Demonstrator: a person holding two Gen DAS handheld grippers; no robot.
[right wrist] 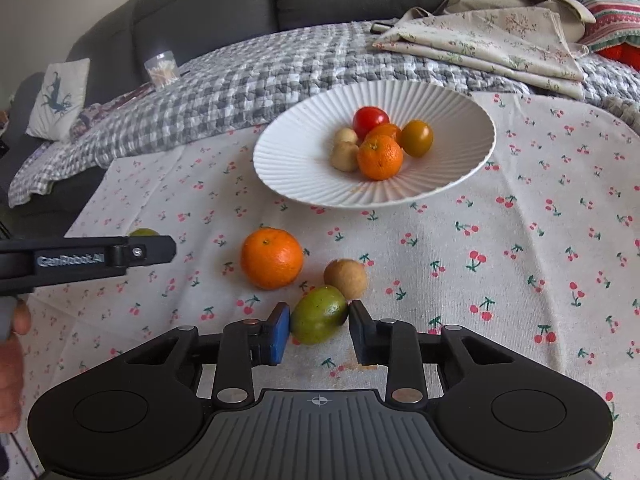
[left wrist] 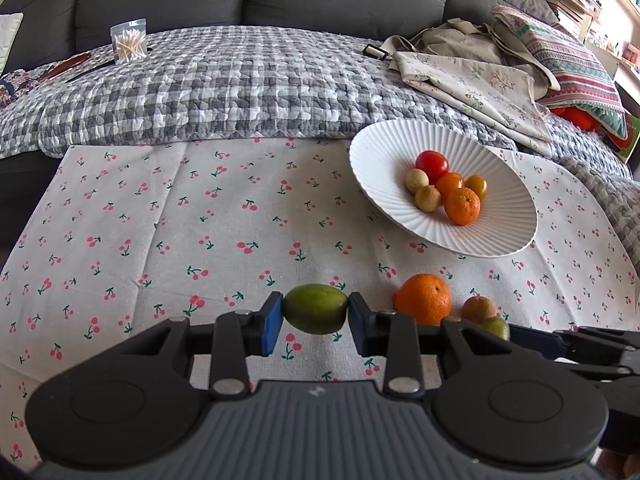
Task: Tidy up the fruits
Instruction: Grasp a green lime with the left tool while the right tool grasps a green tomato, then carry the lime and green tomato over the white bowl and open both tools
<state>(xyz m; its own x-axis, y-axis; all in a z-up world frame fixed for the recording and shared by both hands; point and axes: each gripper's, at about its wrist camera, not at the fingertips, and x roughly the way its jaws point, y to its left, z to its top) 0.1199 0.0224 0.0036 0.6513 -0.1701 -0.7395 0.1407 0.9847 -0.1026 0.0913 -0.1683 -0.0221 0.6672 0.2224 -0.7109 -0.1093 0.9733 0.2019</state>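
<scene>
My left gripper (left wrist: 316, 310) is shut on a green fruit (left wrist: 316, 309) and holds it just above the cherry-print cloth. My right gripper (right wrist: 319, 320) sits around a second green fruit (right wrist: 319, 314) that lies on the cloth; its pads touch or nearly touch the fruit's sides. An orange (right wrist: 272, 258) and a small brown fruit (right wrist: 346, 279) lie just beyond it. The white ribbed plate (right wrist: 304, 152) holds a red tomato (right wrist: 369, 119), oranges, two pale fruits and a yellow-green tomato. The left gripper's arm (right wrist: 88, 258) shows at the left of the right wrist view.
The cherry-print cloth (left wrist: 200, 220) covers the table. Behind it lie a grey checked quilt (left wrist: 240, 88), folded fabrics (left wrist: 472, 76), a striped cushion (left wrist: 568, 56) and a bag of cotton swabs (left wrist: 129, 42) before a dark sofa.
</scene>
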